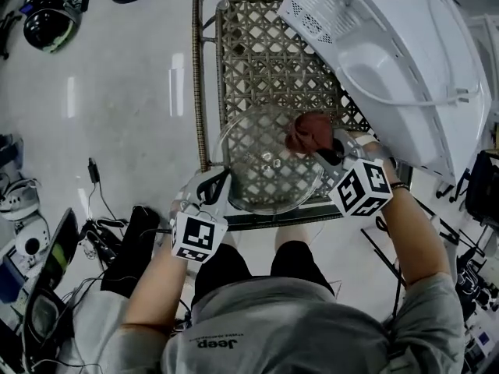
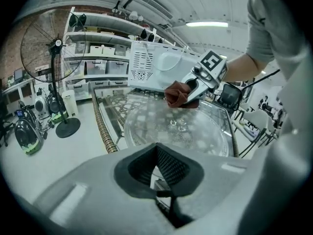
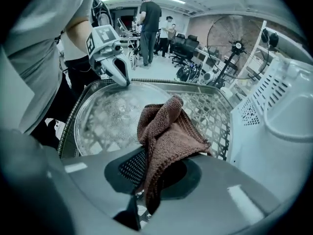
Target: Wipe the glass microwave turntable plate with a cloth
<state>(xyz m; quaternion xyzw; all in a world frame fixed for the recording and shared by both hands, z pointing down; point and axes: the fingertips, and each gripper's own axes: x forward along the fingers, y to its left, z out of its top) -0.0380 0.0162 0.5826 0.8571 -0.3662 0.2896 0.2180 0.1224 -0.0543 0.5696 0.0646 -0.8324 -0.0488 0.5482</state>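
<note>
The round clear glass turntable plate (image 1: 257,170) lies on a wicker table top (image 1: 257,45). My left gripper (image 1: 219,179) is shut on the plate's near-left rim; the right gripper view shows its jaws pinching that edge (image 3: 122,78). My right gripper (image 1: 323,153) is shut on a bunched brown cloth (image 1: 309,131), which sits over the plate's far-right edge. In the right gripper view the cloth (image 3: 164,131) rises from between the jaws, with the plate (image 3: 107,116) beyond it. The left gripper view shows the plate (image 2: 195,131) ahead and the cloth (image 2: 178,94) at its far side.
A white microwave (image 1: 390,45) lies tilted on the table's right side, close to the cloth. Cables, helmets and gear litter the floor at the left (image 1: 47,240). A standing fan (image 2: 49,53) and shelves are behind. People (image 3: 149,18) stand far off.
</note>
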